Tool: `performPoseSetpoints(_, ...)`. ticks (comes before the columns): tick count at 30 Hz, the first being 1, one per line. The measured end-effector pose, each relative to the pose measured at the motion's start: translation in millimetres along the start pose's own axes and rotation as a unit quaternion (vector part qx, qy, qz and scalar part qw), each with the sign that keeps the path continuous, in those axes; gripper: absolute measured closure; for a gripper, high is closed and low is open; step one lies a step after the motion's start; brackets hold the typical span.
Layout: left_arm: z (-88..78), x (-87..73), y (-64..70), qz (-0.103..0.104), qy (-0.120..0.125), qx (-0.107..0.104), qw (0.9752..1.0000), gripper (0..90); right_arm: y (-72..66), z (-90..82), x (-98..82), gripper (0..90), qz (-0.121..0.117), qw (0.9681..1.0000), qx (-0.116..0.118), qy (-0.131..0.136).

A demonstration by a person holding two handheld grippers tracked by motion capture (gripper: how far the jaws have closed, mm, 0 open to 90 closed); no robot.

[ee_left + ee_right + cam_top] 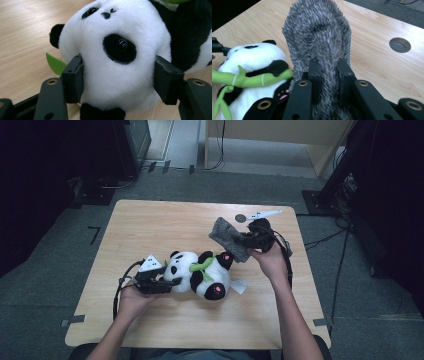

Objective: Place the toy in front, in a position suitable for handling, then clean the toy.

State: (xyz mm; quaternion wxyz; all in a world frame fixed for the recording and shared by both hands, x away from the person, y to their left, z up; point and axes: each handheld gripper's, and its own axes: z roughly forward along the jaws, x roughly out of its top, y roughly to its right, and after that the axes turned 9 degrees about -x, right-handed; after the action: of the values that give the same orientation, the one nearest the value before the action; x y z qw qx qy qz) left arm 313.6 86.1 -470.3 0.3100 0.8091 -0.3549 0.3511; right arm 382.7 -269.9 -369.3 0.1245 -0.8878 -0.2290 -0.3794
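A plush panda (197, 272) lies on its back on the wooden table (160, 220), holding a green bamboo stalk (249, 78). My left gripper (172, 282) comes in from the left, and its two jaws press into either side of the panda's white head (117, 50). My right gripper (240, 240) hangs above the table to the right of the panda's feet. It is shut on a fuzzy grey cloth (319, 32), which sticks out past the jaws (329, 72) toward the far left. The cloth (227, 235) is lifted off the tabletop.
A round hole (240, 218) is set in the table near its far edge, just beyond the cloth. A white tag (239, 286) lies beside the panda. Bare wood spreads across the table's left and near parts. Dark equipment and cables stand on the floor around the table.
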Motion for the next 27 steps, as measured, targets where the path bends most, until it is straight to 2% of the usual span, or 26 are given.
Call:
performPoseSetpoints(4, 3.8, 3.3, 6.0, -0.023, 0.003, 0.02, 0.9995, 35.9, -7.2, 2.2, 5.2, 77.7, -0.003, 1.0, 0.003, -0.001)
performPoseSetpoints(7, 7.8, 3.7, 13.3, -0.027, 0.004, 0.033, 0.9991, 35.0, -13.3, 5.3, 9.6, 77.7, -0.011, 0.9999, 0.007, -0.003)
performPoseSetpoints(18, 7.9, 1.8, 13.9, -0.028, 0.012, 0.017, 0.9994, 31.9, -35.8, 20.1, 20.9, 77.8, -0.034, 0.9989, 0.027, -0.016)
performPoseSetpoints(25, 7.0, 0.9, 13.2, -0.024, 0.017, 0.013, 0.9995, 30.3, -48.4, 21.2, 31.3, 77.9, -0.046, 0.9981, 0.04, -0.01)
performPoseSetpoints(27, 7.0, 0.7, 12.9, -0.023, 0.018, 0.013, 0.9995, 30.1, -53.3, 21.7, 36.0, 77.9, -0.046, 0.9976, 0.052, -0.003)
